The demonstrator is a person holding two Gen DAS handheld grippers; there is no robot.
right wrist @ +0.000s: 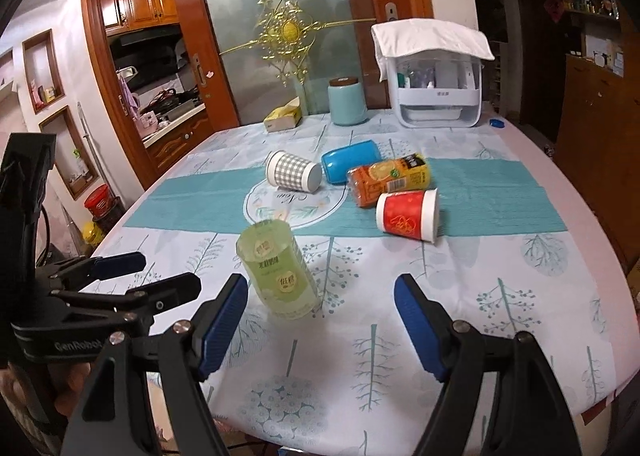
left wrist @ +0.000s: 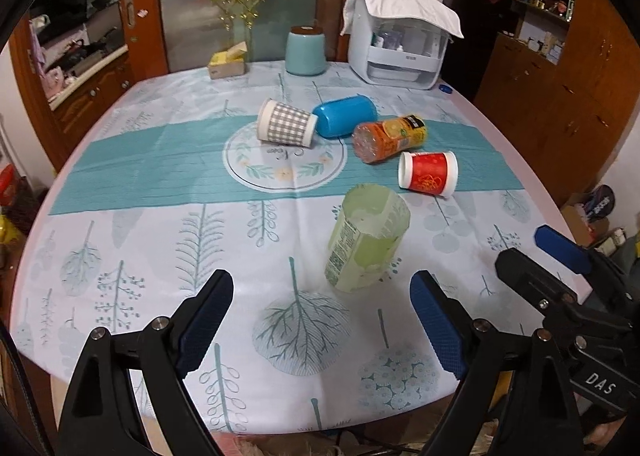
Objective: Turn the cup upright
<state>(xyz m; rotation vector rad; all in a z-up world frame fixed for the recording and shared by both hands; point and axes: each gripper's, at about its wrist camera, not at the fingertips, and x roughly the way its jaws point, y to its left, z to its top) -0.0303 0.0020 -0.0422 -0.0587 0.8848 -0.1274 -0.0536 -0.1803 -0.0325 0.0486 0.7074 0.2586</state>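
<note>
A pale green cup (left wrist: 366,238) stands on the tablecloth, mouth up, just beyond my left gripper (left wrist: 322,324), which is open and empty. In the right wrist view the green cup (right wrist: 278,270) stands just past the left finger of my right gripper (right wrist: 320,320), also open and empty. Further back, several cups lie on their sides: a grey checked cup (left wrist: 286,122), a blue cup (left wrist: 345,115), an orange cup (left wrist: 389,137) and a red cup (left wrist: 428,173). My right gripper (left wrist: 560,248) also shows in the left wrist view, and my left gripper (right wrist: 120,268) in the right wrist view.
At the table's far edge stand a light blue jar (left wrist: 306,50), a white storage box under a cloth (left wrist: 400,40) and a yellow tissue box (left wrist: 228,60). A glass door and wooden cabinets are behind. The table's near edge (left wrist: 280,430) is just below my grippers.
</note>
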